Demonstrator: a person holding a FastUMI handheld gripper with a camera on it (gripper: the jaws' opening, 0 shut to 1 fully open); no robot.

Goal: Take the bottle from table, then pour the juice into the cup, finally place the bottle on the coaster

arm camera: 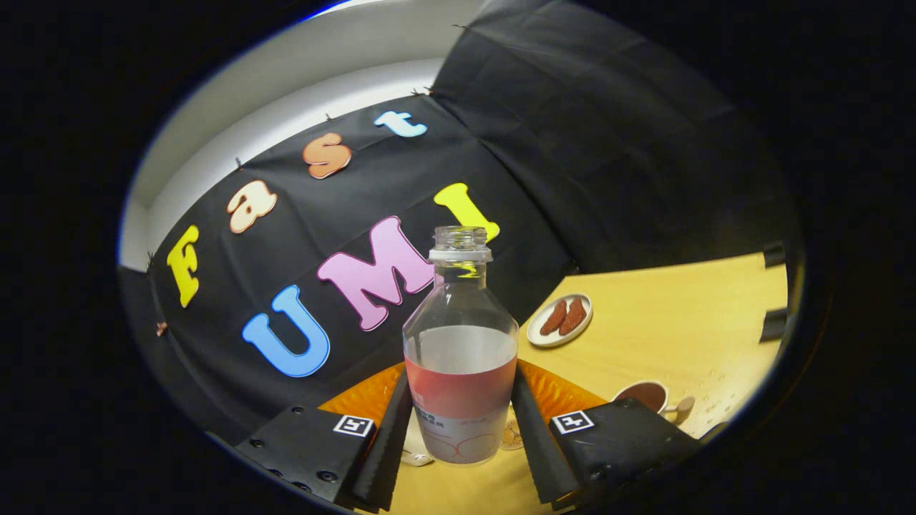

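A clear, uncapped bottle (461,357) with a red and white label stands upright between my fingers. My gripper (461,377) is shut on the bottle, with both black pads (392,429) pressing its labelled sides. Its base sits over the wooden table (680,322); I cannot tell whether it touches. Just beyond the right finger is a white cup (650,395) holding brown liquid, with its handle turned away to the right. Behind the bottle lies an orange ribbed round mat (361,397). A small tan patterned disc (512,434) peeks out beside the bottle's right side.
A small white plate (562,320) with two brown pieces lies farther back on the table, past the cup. The black cloth wall rises close behind the mat. A small white item (416,458) lies by the left finger's inner side.
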